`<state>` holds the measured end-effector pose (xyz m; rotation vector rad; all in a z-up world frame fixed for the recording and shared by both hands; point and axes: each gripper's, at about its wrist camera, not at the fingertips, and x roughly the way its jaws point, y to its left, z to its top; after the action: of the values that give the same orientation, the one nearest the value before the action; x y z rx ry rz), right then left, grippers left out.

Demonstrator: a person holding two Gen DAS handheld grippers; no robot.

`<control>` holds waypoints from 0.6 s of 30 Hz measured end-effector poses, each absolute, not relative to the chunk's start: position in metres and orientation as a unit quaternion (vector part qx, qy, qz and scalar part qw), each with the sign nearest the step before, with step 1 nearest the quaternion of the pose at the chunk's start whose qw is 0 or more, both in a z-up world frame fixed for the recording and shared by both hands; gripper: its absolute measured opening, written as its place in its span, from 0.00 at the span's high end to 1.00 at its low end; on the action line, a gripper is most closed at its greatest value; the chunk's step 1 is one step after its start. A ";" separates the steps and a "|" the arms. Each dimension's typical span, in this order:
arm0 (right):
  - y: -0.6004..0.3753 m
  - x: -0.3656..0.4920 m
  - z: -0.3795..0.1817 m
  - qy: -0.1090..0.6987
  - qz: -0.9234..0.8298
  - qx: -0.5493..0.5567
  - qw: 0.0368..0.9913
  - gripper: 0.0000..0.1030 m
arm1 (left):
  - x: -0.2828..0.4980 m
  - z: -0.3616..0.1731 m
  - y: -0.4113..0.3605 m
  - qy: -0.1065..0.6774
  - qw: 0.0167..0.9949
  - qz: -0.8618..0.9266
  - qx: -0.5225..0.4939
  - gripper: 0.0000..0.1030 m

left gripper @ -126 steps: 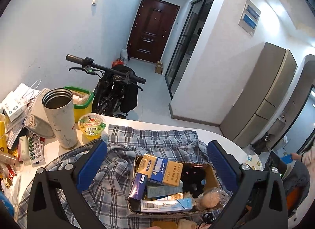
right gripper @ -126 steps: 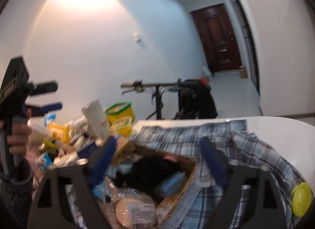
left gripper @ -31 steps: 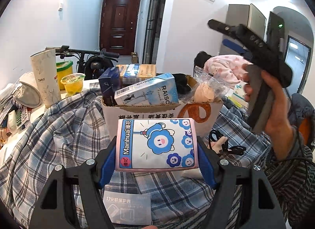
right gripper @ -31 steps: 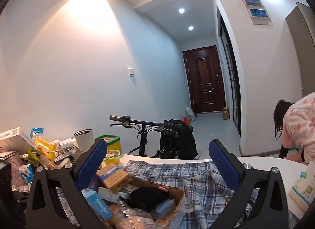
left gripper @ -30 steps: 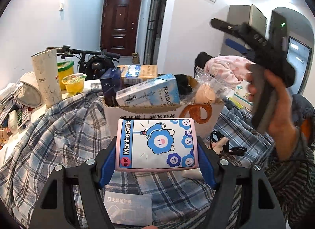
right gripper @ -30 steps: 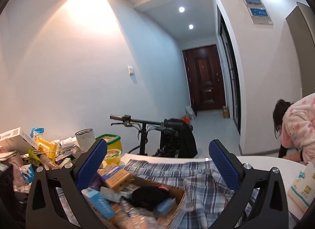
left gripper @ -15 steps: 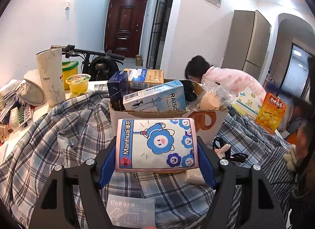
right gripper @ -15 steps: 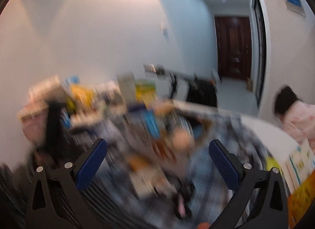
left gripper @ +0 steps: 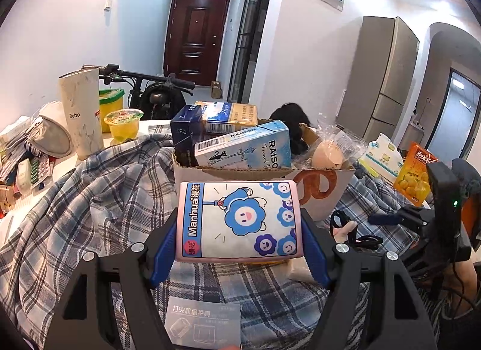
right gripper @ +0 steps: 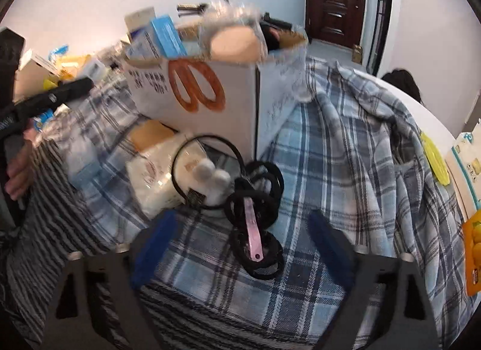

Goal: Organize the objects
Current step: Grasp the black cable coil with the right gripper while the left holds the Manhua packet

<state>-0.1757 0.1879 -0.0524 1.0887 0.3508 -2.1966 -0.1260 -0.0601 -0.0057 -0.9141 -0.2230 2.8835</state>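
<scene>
Left gripper: jaws clamping a soft pink tissue pack printed with blue flower-faces and "Manhua" lettering, one blue pad pressing each short side, pack held flat-faced toward the camera, just in front of the cardboard box and not yet over its rim. Right gripper: jaws standing apart and gripping nothing, hovering over a bundle of black hair ties on a pink card, lying on the plaid cloth near the box's front corner, beside a thin black hoop with two white pom-poms and a white wrapped packet. Cardboard box: white-fronted with an orange looped mark, sitting on the cloth-covered desk, already filling with a pale blue carton, a dark blue box, a yellow-and-blue box, a bagged round bun and something black at the back. Progress, as judged: partway, the box looking well stocked while the tissue pack, hair ties, packet and a clear leaflet are waiting outside it. Toward the desk's left edge: a marble-patterned tumbler, a jelly cup and mixed clutter; toward the right edge, an orange snack bag.
</scene>
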 end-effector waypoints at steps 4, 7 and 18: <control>0.183 -0.178 -0.062 0.157 -0.834 0.432 0.305 0.46 | -0.127 -0.006 -0.061 -0.074 0.054 0.948 -0.303 0.28; 0.183 -0.178 -0.064 0.155 -0.836 0.429 0.304 0.58 | -0.127 -0.007 -0.060 -0.073 0.053 0.948 -0.306 0.28; 0.209 -0.175 -0.044 0.062 -0.856 0.388 0.335 0.84 | -0.128 -0.008 -0.064 -0.085 0.050 0.946 -0.307 0.28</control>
<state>-0.1752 0.2087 -0.0441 1.0130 0.1606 -2.2344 -0.1278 -0.0636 -0.0077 -0.9359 -0.2602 2.8822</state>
